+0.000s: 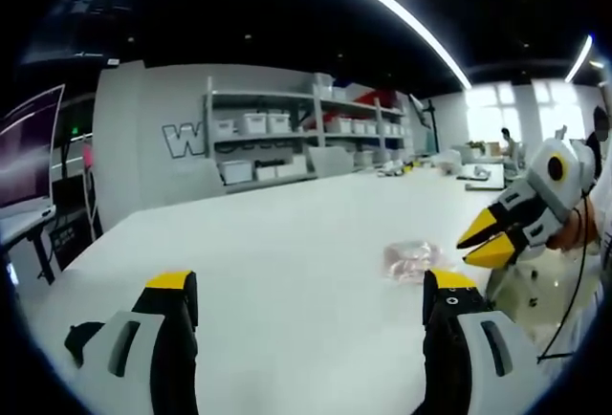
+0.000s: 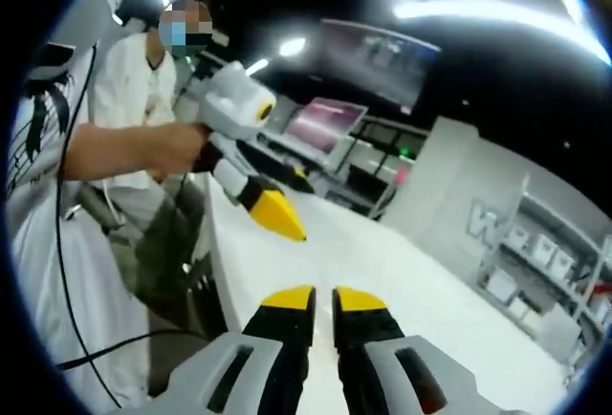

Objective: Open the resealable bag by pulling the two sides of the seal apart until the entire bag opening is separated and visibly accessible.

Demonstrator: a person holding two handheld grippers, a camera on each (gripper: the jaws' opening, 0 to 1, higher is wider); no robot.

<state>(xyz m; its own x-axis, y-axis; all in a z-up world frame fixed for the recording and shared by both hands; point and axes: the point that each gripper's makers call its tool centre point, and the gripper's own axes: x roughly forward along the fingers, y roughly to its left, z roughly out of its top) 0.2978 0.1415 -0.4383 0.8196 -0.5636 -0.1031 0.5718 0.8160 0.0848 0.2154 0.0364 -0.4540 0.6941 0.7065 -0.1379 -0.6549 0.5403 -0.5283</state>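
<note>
- Nothing's grabbed yet, so the step in hand looks like the approach: both tongs need to get down to the resealable bag before any pulling happens.
- The bag lies flat on the white desk, at about 3 o'clock in the left gripper view, just above the tip of that view's own right-hand jaw and near the other tongs.
- Left tongs: jaws spread wide, nothing between them.
- Right tongs: jaws nearly pressed together with just a thin gap, holding nothing. In the left gripper view they come in from 3 o'clock, hovering above the desk beside the bag.
- How I'd do it: find the seal edge first, pinch one lip with each set of tongs right at the strip, then pull straight apart and work along until the whole mouth is open. Grabbing both layers at once would be the easy mistake.
- Looks-wise the bag is small, clear and crinkly with a faint pinkish tint. It's too blurry to tell which edge has the seal or what's inside.
</note>
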